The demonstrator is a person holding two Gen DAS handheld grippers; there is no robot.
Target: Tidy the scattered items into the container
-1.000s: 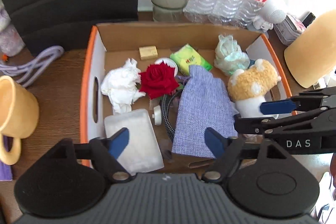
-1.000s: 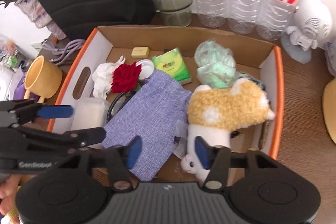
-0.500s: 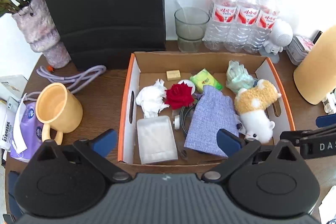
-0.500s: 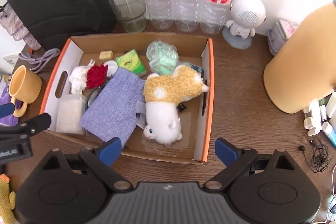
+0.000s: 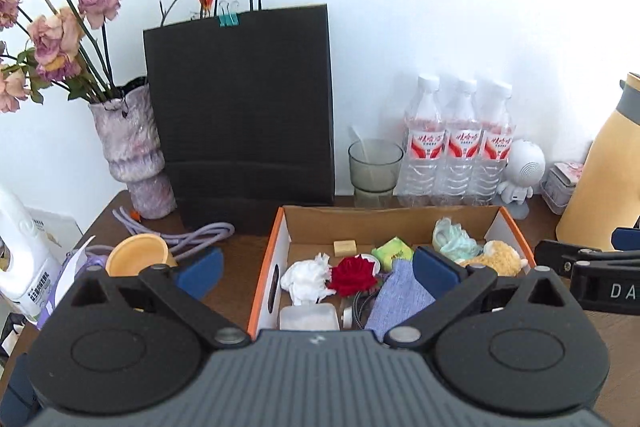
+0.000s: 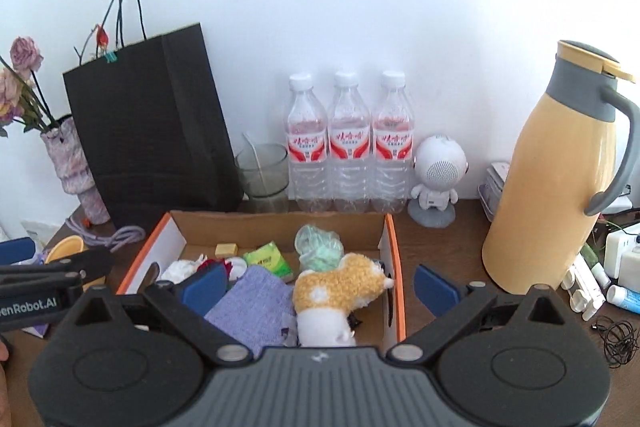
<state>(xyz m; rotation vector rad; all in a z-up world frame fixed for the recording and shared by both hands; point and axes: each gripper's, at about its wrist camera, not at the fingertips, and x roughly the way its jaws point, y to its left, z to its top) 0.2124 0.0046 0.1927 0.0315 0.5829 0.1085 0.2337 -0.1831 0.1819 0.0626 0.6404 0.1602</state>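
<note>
Right now both tongs, left point(image 5: 316, 269) and right point(image 6: 318, 285), stand wide and empty, the right's jaws opening, above the cardboard box point(image 6: 394, 247) on the worktop. Plush toy point(image 6: 340, 287) and pouch point(image 6: 252, 301) lie inside. Next likely target: yellow mug point(image 5: 136, 255) beside the box.

Dark wood table point(image 6: 448, 247) with cardboard box point(image 6: 394, 259), 3 water bottles point(image 6: 348, 147), yellow jug point(image 6: 556, 179), black bag point(image 6: 156, 123), vase point(image 5: 132, 151)

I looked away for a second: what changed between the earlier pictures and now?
Both grippers pulled up and back from the cardboard box. The left gripper opened fully, empty; the right gripper is still opening, empty. The purple pouch and plush toy stayed in the box.
</note>
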